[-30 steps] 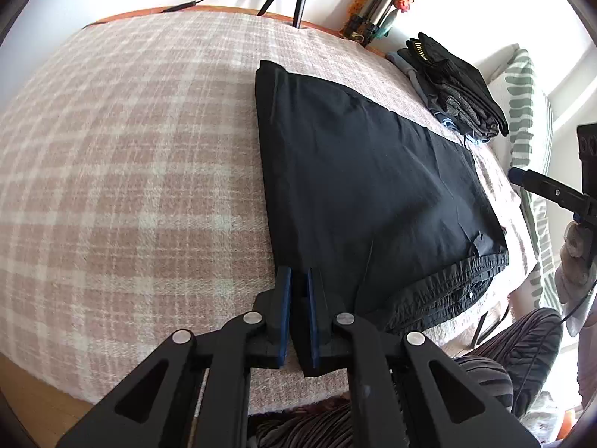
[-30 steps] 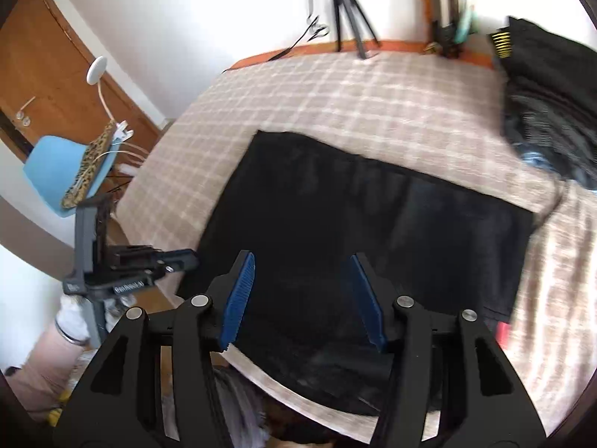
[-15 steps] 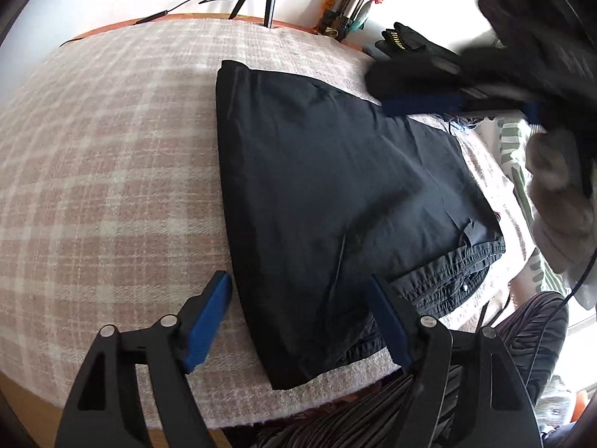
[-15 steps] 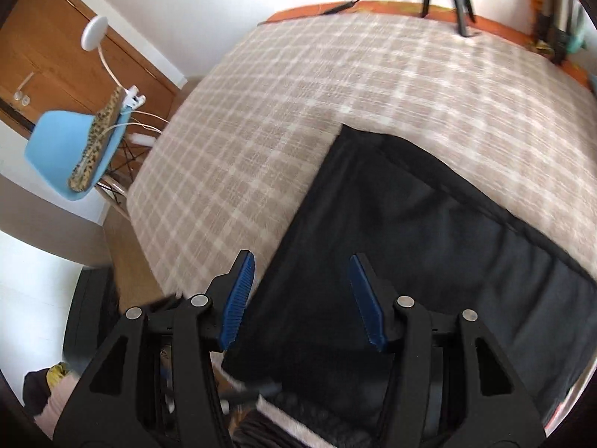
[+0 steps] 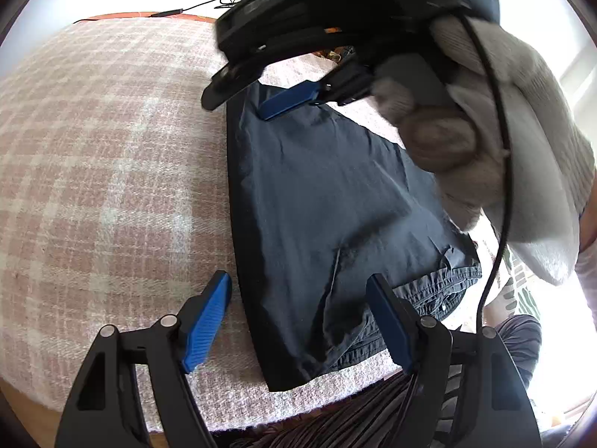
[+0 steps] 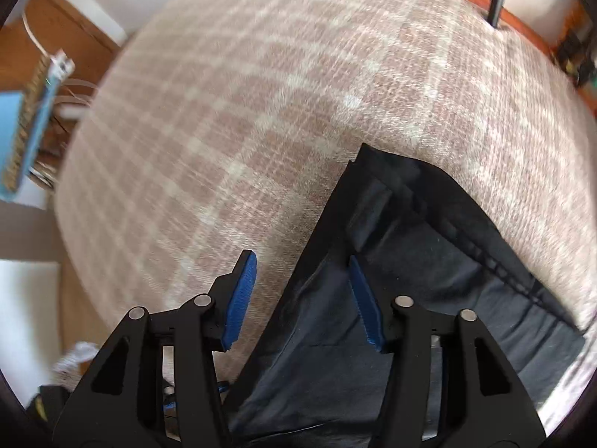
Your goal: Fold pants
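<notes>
Black pants (image 5: 328,201) folded flat on plaid blanket (image 5: 112,156); left gripper (image 5: 298,317) wide, empty; right gripper (image 6: 304,302) closing astride hem edge, nothing gripped.

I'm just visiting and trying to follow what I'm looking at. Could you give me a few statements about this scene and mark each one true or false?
1. The black fabric pants lie on a pink and cream checked blanket. True.
2. The left gripper is clamped shut on the pants. False: its blue pads stand apart on either side of the pants' near edge, holding nothing.
3. The right gripper hangs over the far corner of the pants. True; its jaws are closing, with the fabric edge between them.
4. The pants are rolled into a ball. False: they lie flat, already folded.
5. The hand holding the right gripper wears a light knitted glove. True.
</notes>
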Demonstrator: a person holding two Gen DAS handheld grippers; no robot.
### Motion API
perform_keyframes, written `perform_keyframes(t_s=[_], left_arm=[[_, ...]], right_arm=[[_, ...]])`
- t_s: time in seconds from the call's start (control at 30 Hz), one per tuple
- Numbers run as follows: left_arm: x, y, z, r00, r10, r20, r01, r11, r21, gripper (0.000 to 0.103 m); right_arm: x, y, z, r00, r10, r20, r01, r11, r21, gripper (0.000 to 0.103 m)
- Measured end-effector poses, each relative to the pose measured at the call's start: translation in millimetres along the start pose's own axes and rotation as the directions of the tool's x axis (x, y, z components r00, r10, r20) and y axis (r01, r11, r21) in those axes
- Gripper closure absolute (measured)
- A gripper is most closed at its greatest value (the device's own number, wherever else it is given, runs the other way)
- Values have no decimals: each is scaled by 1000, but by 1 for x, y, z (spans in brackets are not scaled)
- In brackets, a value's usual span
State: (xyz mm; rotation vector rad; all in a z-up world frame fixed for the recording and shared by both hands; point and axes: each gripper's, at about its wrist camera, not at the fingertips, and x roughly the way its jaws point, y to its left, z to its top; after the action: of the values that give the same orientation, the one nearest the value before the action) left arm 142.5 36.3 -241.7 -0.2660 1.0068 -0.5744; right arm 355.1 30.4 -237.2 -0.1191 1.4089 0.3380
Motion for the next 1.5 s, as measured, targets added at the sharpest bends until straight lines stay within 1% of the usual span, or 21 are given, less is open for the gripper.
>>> perform_keyframes(t_s=[0.1,0.13,0.2,0.3,0.5,0.7,0.77,0.83,0.9,0.97,1.03,1.07,1.1,1.13,1.17,1.33,1.37,1.4,1.43,1.47,1.5], left_arm=[[-3,3,-1,1000,-6,1,6,1000,3,31],[-6,5,-2,1000,-6,1,6,1000,4,31],[-6,4,-2,1000,-3,-1,3,1000,8,31],[-7,2,-2,1000,1,1,-1,1000,15,31],[-7,3,-4,1000,-14,1,14,1000,-10,31],[-11,13,-4,1000,-31,4,31,998,-61,31],[-12,15,-3,1000,-27,3,27,997,-75,37],[-10,14,-4,999,-33,-8,32,996,-82,56],[-7,12,-5,999,-46,-18,45,994,-96,60],[-8,10,-6,1000,-29,-9,28,996,-90,64],[-9,7,-7,1000,-22,0,22,996,-92,78],[-10,7,-7,1000,-26,8,27,995,-93,79],[-11,6,-6,1000,-29,11,30,995,-90,81],[-12,4,-5,1000,-28,13,29,996,-86,81],[-13,2,-4,999,-28,15,29,996,-79,81],[-13,-11,-2,999,-31,29,33,998,-55,81],[-13,-13,-2,999,-36,31,37,998,-49,81],[-13,-15,-2,999,-37,32,38,998,-45,81],[-11,-19,-3,999,-36,33,37,998,-41,81],[-12,-20,-3,999,-37,33,38,999,-37,81],[-13,-22,-3,999,-38,34,39,999,-31,84]], right_arm=[[9,9,1,996,-91,-17,91,995,-34,71],[9,10,1,995,-100,-12,100,994,-40,72],[9,8,0,996,-89,-4,89,996,-28,80],[5,1,-3,999,-34,9,34,999,9,94],[-17,-19,-10,993,82,83,-87,995,57,98],[-40,-36,-18,978,149,144,-161,984,76,99],[-47,-40,-20,974,155,165,-169,983,75,100],[-57,-45,-23,971,152,183,-168,983,74,100],[-63,-46,-25,967,173,188,-191,979,79,100],[-64,-46,-25,965,192,177,-206,976,67,100],[-64,-42,-25,967,189,169,-199,979,49,100],[-63,-41,-24,969,194,155,-204,978,47,95],[-59,-37,-22,969,200,143,-209,977,50,81],[-55,-35,-21,971,201,133,-209,976,51,70],[-51,-32,-20,972,200,121,-207,977,51,53],[-23,-8,-17,989,140,52,-141,990,8,51],[-19,-5,-17,992,116,42,-116,993,1,52],[-15,-3,-18,996,75,40,-75,997,-1,65],[-13,-4,-18,998,57,37,-57,998,0,73],[-11,-6,-19,998,47,31,-48,999,6,85],[-12,-9,-20,998,59,35,-59,998,14,90]])
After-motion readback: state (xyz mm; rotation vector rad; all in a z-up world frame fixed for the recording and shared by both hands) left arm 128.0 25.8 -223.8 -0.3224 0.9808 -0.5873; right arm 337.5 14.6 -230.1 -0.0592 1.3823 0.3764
